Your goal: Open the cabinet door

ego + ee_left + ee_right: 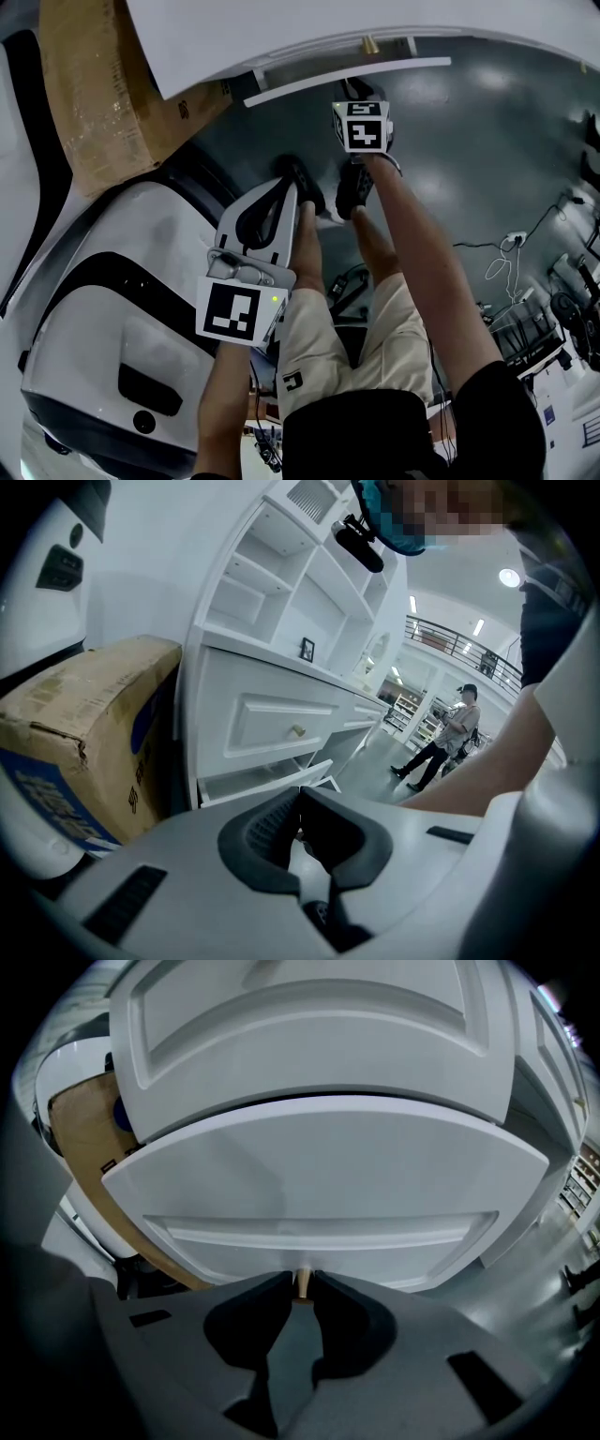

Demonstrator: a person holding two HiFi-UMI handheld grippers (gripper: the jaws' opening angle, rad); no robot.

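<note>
task thing: cabinet door [375, 1241], white panelled, low on the white cabinet [272, 714], directly below a drawer front [309, 1044]
door state: ajar, swung out from the cabinet frame; its top edge shows as a white strip in the head view, with a dark gap behind it
knob: small brass knob [302, 1284] at the middle of the door's upper rail
right gripper [302, 1277]: pointed down at the door, both dark pads pressed on the knob from either side, narrow grip, knob shaft visible between the tips
right arm: stretched forward over the floor [469, 141], marker cube facing up just beside the door's top edge
left gripper [297, 795]: tips together, nothing between them, held back by the person's left side, well apart from the door
left gripper aim: looks toward the cabinet's lower part and the ajar door
drawer knob [298, 730]: brass, on the drawer front above the door, untouched
cardboard box [84, 724]: brown with blue print, standing just beside the cabinet's left side
white rounded shell [112, 309]: glossy with black trim, left of the person, next to the box
upper shelves [281, 564]: open white compartments above the counter
background: a person [450, 733] standing well away down the hall
</note>
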